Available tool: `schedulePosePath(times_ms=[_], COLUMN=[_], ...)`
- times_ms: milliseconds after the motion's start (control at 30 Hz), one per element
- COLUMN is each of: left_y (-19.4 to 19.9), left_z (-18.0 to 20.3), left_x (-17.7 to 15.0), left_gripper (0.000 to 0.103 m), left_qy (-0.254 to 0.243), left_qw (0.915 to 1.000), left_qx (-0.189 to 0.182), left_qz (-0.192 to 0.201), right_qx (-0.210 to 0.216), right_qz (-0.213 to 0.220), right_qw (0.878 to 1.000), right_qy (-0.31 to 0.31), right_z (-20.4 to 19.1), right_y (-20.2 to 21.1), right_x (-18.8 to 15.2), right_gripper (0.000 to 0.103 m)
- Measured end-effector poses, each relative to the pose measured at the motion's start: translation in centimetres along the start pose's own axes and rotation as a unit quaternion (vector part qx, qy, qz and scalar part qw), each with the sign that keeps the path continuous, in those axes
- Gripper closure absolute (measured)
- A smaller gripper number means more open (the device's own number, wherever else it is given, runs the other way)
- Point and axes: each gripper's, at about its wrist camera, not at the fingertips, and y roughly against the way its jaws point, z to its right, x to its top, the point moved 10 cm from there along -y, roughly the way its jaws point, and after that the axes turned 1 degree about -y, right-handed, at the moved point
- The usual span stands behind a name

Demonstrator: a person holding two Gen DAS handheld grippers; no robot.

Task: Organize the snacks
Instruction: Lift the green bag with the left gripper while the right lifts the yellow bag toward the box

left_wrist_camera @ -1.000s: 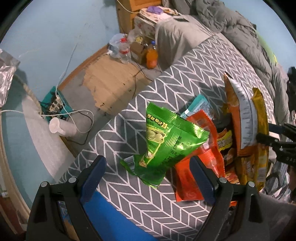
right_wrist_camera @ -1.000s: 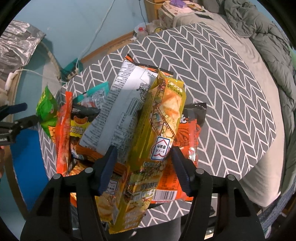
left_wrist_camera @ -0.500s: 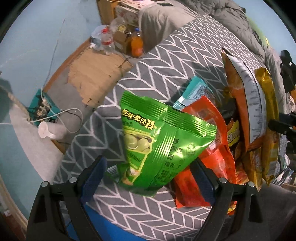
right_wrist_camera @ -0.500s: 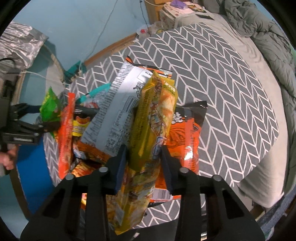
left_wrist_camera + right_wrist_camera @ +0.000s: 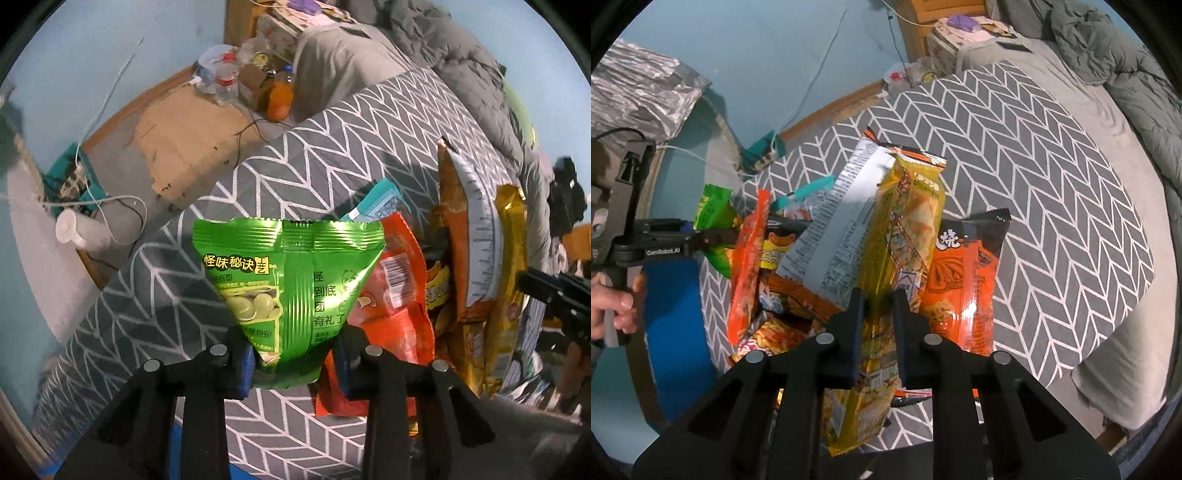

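My left gripper (image 5: 293, 360) is shut on the lower part of a green snack bag (image 5: 291, 291), held upright over the grey chevron cloth (image 5: 332, 147). My right gripper (image 5: 877, 319) is shut on a tall yellow snack bag (image 5: 905, 229) standing in a pile of packets. The pile holds an orange-and-white bag (image 5: 842, 229), an orange-and-black bag (image 5: 964, 280), a thin red-orange packet (image 5: 748, 266) and a teal packet (image 5: 805, 192). The green bag (image 5: 713, 225) and the left gripper (image 5: 713, 236) also show at the left of the right wrist view. The right gripper (image 5: 532, 282) shows at the right edge of the left wrist view.
The cloth covers a table beside a bed with a grey duvet (image 5: 1126, 55). On the floor lie cardboard (image 5: 184, 133), bottles (image 5: 280, 96), a power strip with cables (image 5: 74, 184) and a white cup (image 5: 70, 229). A blue surface (image 5: 676, 314) lies under the table's near edge.
Both grippers have closed: the left on the green bag, the right on the yellow bag. The green bag now stands upright and nearer the left camera.
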Motion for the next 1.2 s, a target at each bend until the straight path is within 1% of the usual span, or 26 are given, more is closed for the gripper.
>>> schedulePosePath(times_ms=[100, 167, 267, 333, 400, 500, 533, 733, 867, 967, 1067, 1100, 1167, 1200], left_y=[0.9, 1.2, 2.2, 2.8, 3.5, 4.1, 4.2, 4.0, 4.0, 4.1, 4.1, 4.1, 4.1, 4.2], left_z=[-0.2, -0.4, -0.1, 0.2, 0.5, 0.7, 0.8, 1.5, 2.1, 2.4, 2.7, 2.7, 2.9, 3.1], left_x=[-0.6, -0.5, -0.9, -1.2, -1.5, -1.9, -2.1, -3.4, -4.2, -4.5, -4.7, -4.8, -4.9, -5.0], left_gripper=[0.069, 0.069, 0.069, 0.069, 0.069, 0.069, 0.069, 0.069, 0.069, 0.069, 0.069, 0.069, 0.069, 0.069], left_qy=[0.018, 0.027, 0.047, 0.056, 0.065, 0.076, 0.081, 0.109, 0.118, 0.121, 0.123, 0.124, 0.127, 0.127], left_qw=[0.9998, 0.9996, 0.9987, 0.9982, 0.9973, 0.9963, 0.9958, 0.9930, 0.9919, 0.9915, 0.9913, 0.9912, 0.9909, 0.9909], left_qx=[0.006, 0.007, 0.001, -0.003, -0.008, -0.011, -0.013, -0.022, -0.025, -0.026, -0.025, -0.025, -0.024, -0.024], left_qz=[0.005, 0.009, 0.017, 0.024, 0.032, 0.039, 0.041, 0.041, 0.040, 0.040, 0.040, 0.039, 0.038, 0.038], right_qx=[0.007, 0.012, 0.019, 0.023, 0.023, 0.023, 0.027, 0.022, 0.040, 0.066, 0.086, 0.089, 0.095, 0.095], right_qz=[-0.003, -0.013, -0.020, -0.025, -0.031, -0.043, -0.042, -0.055, -0.057, -0.069, -0.063, -0.061, -0.058, -0.054], right_qw=[1.000, 1.000, 1.000, 0.999, 0.999, 0.999, 0.998, 0.998, 0.997, 0.994, 0.993, 0.993, 0.993, 0.993], right_qy=[0.003, 0.000, -0.009, -0.012, -0.016, -0.024, -0.027, -0.032, -0.039, -0.052, -0.052, -0.051, -0.045, -0.041], right_z=[0.0, -0.2, 0.0, 0.0, 0.0, 0.1, 0.1, 0.8, 0.8, 0.9, 0.9, 0.9, 0.9, 1.1], right_y=[-0.1, -0.6, -1.1, -1.5, -2.0, -2.7, -2.9, -4.6, -5.6, -6.7, -6.8, -6.8, -6.6, -6.3], right_x=[0.0, -0.2, -0.2, -0.2, -0.2, -0.4, -0.6, -1.0, -1.0, -1.2, -1.1, -1.1, -1.1, -1.2], right_gripper=[0.091, 0.090, 0.087, 0.070, 0.066, 0.053, 0.052, 0.051, 0.050, 0.049, 0.049, 0.051, 0.057, 0.068])
